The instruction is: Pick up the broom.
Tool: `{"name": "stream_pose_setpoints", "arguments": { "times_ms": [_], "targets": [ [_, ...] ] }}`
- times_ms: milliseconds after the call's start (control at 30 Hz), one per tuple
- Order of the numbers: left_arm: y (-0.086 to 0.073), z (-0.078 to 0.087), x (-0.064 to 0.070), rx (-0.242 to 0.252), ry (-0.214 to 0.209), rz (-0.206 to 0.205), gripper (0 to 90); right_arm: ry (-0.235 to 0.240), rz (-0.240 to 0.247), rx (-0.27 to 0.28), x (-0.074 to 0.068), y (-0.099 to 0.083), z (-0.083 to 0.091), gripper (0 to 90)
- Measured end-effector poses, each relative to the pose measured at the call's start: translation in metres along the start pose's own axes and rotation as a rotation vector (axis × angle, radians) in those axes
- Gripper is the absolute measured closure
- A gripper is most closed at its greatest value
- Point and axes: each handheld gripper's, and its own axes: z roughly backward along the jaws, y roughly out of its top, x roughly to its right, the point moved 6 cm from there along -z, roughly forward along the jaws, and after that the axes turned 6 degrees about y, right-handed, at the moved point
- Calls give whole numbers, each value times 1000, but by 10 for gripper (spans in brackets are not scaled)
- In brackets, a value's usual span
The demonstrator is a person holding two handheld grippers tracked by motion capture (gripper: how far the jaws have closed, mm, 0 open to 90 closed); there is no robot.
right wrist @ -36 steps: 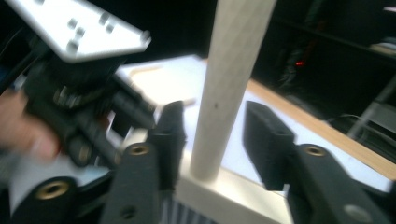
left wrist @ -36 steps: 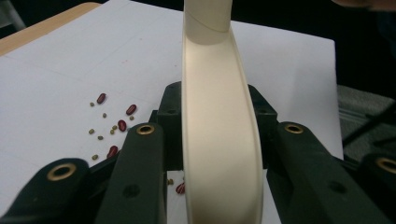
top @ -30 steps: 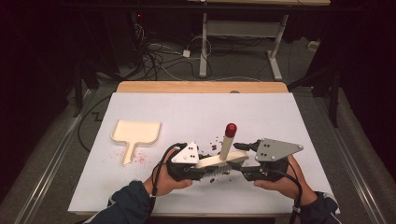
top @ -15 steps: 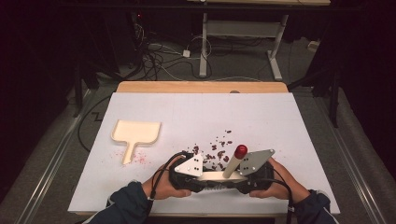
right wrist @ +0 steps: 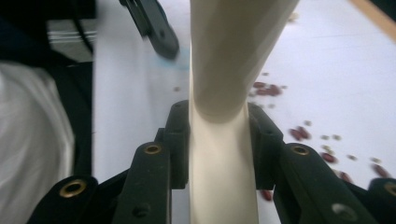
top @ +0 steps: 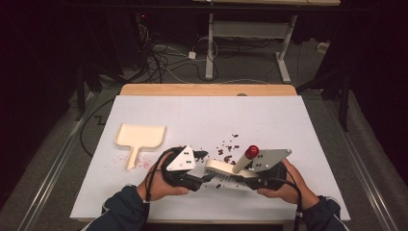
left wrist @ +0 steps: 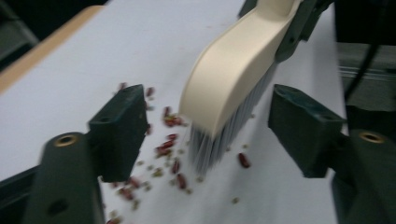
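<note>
The right tool [top: 240,177] is clamped on the brush [top: 226,169], sweeping beans [top: 229,147]. The left tool [top: 204,166] hangs empty, jaws apart. Next, push them toward the dustpan [top: 139,137].

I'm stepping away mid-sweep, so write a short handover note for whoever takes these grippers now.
Right gripper: shut on the brush handle, bristles down on the white table.
Left gripper: open, empty, jaws either side of the brush head without touching it.
Beans: scattered around the brush.
Dustpan: lying flat and apart at far left.
Done: nothing in the dustpan.
Left: gather beans, probably fetch the dustpan, sweep them in.
</note>
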Motion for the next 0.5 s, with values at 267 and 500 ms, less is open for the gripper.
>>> {"name": "stream_pose_setpoints", "arguments": {
  "times_ms": [267, 500],
  "targets": [
    [-34, 36, -31, -14, 212, 29, 217, -102, -89, 54, 17, 2, 15, 677],
    [-78, 61, -47, -86, 320, 82, 206, -231, -144, 71, 38, -1, 28, 677]
  ]
}}
